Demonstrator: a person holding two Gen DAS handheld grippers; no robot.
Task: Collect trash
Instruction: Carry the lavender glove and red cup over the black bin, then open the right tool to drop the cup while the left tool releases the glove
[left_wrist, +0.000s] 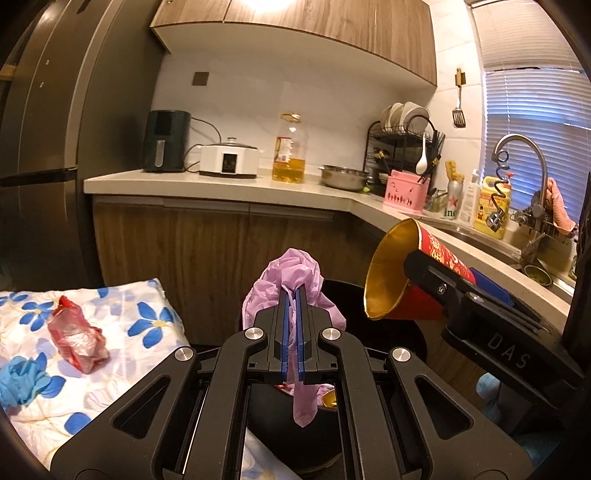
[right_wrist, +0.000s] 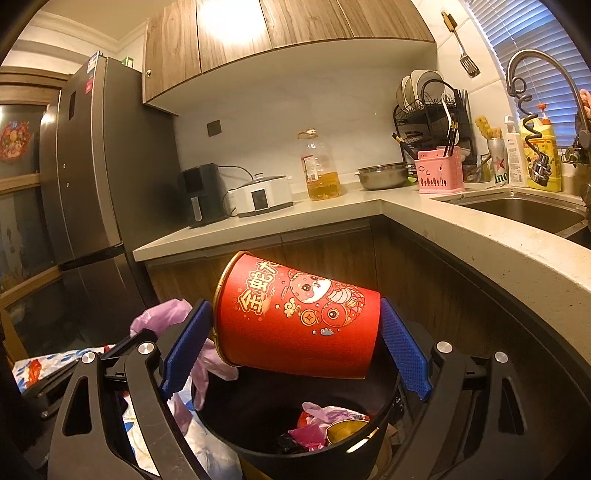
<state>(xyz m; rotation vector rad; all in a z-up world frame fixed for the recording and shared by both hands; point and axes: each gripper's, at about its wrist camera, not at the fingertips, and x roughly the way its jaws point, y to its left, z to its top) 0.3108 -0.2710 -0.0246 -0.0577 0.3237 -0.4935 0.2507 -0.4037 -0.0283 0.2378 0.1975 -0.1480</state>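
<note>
My left gripper is shut on a crumpled lilac plastic glove, which hangs down between the blue pads over the black bin. My right gripper is shut on a red paper bucket with gold lining, held on its side above the bin. The bucket's mouth points left, toward the glove. Pink and gold scraps lie inside the bin. A crumpled red wrapper and a blue glove lie on the floral cloth at the left.
An L-shaped counter runs behind and to the right, bearing an air fryer, a white cooker, an oil bottle, a steel bowl and a dish rack. A sink is at the right, a fridge at the left.
</note>
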